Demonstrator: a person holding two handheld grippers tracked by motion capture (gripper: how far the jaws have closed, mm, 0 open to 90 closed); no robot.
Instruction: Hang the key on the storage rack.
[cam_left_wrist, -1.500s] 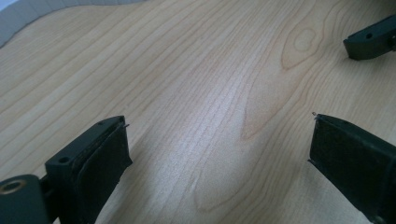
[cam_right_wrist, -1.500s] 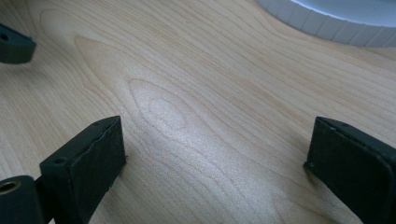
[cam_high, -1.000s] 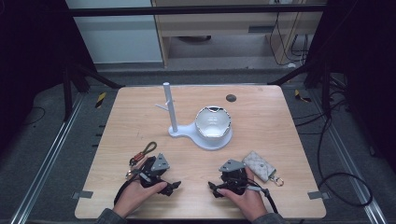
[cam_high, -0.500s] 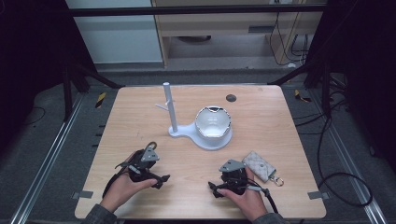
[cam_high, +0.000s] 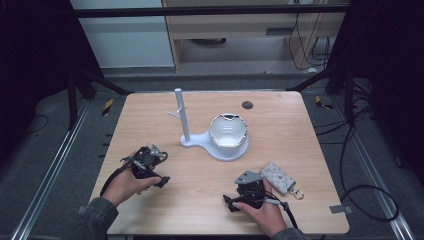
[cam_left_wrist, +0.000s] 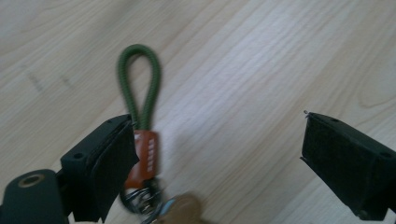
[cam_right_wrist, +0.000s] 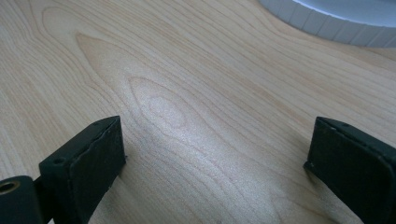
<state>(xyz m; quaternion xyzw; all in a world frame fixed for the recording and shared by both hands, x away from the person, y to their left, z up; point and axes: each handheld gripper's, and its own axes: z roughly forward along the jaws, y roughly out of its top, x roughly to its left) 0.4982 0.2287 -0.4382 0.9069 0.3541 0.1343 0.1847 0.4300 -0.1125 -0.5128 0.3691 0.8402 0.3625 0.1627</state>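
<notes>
A keychain lies flat on the wooden table: a green cord loop, an orange tag and a metal ring below it. My left gripper hangs over it near the table's front left. Its jaws have just been closing a little but still stand wide, with the tag close beside the left pad and not pressed. My right gripper rests open over bare wood at the front. A quilted grey key pouch lies just to its right.
A white stand with an upright post and a bowl sits mid-table; its rim shows ahead of the right gripper. A dark round spot marks the far side. Dark floor and cables surround the table.
My left hand has moved left and farther up the table, ending over the keychain. The right hand has kept still.
</notes>
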